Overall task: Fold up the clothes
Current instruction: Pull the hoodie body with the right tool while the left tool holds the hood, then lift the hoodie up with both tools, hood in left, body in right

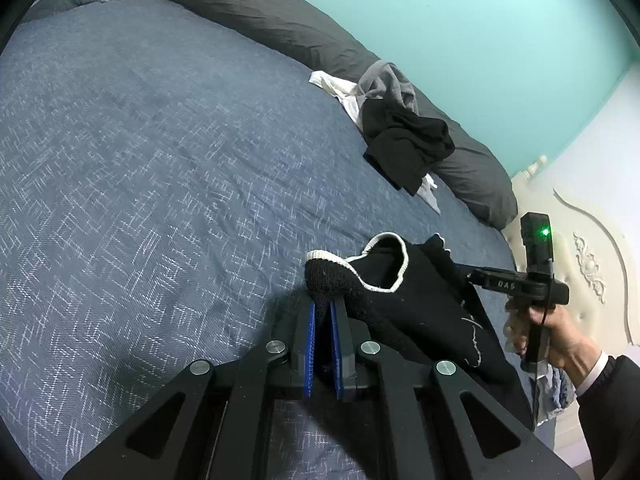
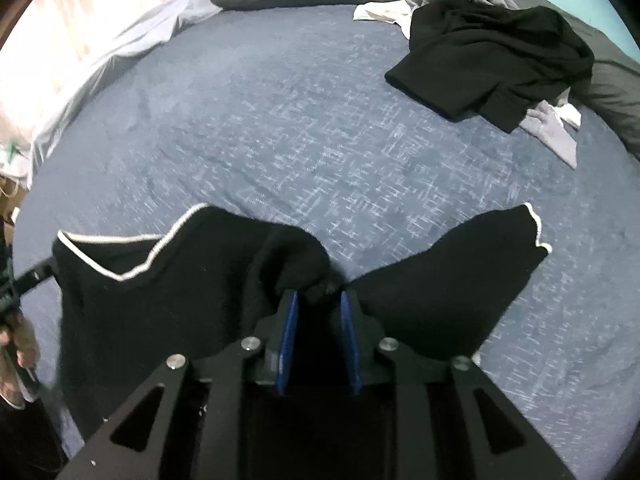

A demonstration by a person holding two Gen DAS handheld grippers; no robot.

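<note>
A black knit garment with white trim [image 1: 404, 300] hangs between both grippers above the blue bed cover [image 1: 160, 160]. My left gripper [image 1: 323, 304] is shut on one trimmed corner of it. My right gripper [image 2: 318, 294] is shut on a bunched part of the same garment [image 2: 168, 300], which spreads to both sides of it. The right gripper also shows in the left wrist view [image 1: 470, 276], held by a hand, its tips hidden in the cloth. The left gripper shows at the left edge of the right wrist view [image 2: 32, 276].
A pile of unfolded clothes, black [image 1: 404, 140], grey and white, lies at the far side of the bed [image 2: 492, 56]. Dark grey pillows [image 1: 272, 12] run along the teal wall. A cream headboard [image 1: 592, 264] stands at the right. A pale sheet [image 2: 100, 64] lies at the left.
</note>
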